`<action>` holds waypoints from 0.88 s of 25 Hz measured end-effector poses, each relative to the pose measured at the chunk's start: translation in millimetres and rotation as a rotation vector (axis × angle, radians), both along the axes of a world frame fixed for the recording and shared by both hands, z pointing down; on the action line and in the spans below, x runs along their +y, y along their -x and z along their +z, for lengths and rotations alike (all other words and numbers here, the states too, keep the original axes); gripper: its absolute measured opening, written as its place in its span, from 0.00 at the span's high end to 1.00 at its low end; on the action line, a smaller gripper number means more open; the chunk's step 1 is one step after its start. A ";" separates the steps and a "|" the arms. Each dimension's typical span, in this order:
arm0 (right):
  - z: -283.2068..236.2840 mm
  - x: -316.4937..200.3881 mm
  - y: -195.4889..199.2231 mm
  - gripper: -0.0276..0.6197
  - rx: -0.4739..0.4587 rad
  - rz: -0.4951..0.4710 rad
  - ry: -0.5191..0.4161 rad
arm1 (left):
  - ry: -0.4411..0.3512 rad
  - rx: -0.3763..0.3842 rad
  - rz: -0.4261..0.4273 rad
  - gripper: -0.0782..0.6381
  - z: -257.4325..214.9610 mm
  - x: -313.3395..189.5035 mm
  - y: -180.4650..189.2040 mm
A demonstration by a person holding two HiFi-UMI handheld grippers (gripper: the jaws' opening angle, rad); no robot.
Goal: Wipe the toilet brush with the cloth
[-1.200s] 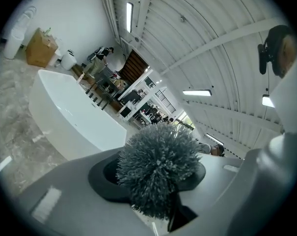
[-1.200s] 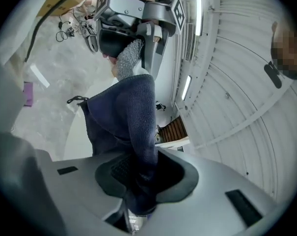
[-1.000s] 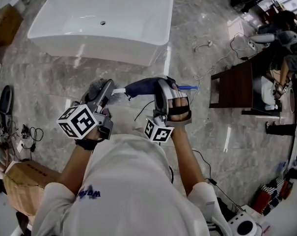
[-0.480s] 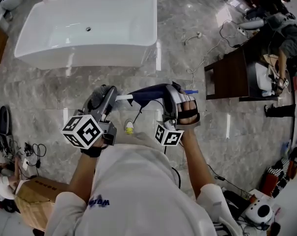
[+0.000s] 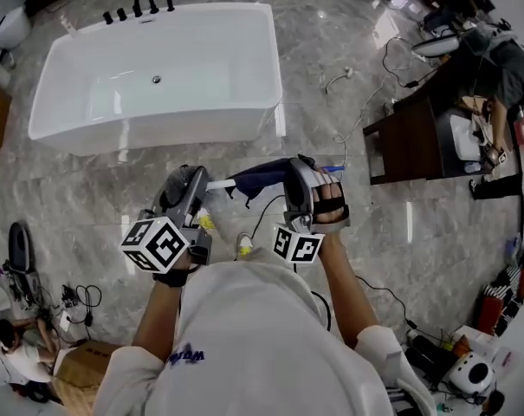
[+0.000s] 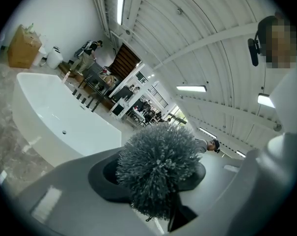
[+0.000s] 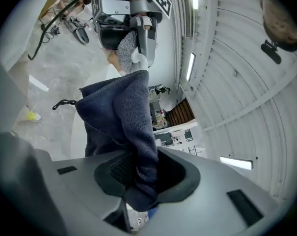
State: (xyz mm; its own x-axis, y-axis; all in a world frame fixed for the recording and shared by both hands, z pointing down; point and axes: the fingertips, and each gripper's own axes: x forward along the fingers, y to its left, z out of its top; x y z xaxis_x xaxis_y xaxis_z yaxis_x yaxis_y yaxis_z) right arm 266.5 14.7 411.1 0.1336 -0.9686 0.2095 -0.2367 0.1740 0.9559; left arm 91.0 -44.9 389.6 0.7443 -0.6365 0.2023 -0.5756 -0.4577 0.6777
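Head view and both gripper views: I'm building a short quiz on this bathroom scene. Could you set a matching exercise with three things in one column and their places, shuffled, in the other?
Things
1. grey bristly toilet brush
2. dark blue towelling cloth
3. white rectangular bathtub

Places
A. pinched in the right gripper
B. standing on the grey marble floor, beyond both grippers
C. held in the left gripper, its head poking out past the fingers

Pairs: 1-C, 2-A, 3-B
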 end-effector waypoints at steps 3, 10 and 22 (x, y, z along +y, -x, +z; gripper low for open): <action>-12.3 -25.1 17.7 0.74 -0.048 -0.022 -0.031 | -0.011 0.026 -0.022 0.63 -4.3 -29.2 16.7; -18.1 -92.0 62.7 0.73 -0.046 -0.091 -0.041 | -0.068 0.019 -0.088 0.63 -23.5 -86.5 57.8; 5.9 -152.4 221.1 0.80 0.003 -0.387 -0.009 | -0.073 0.088 -0.344 0.62 3.7 -125.7 175.8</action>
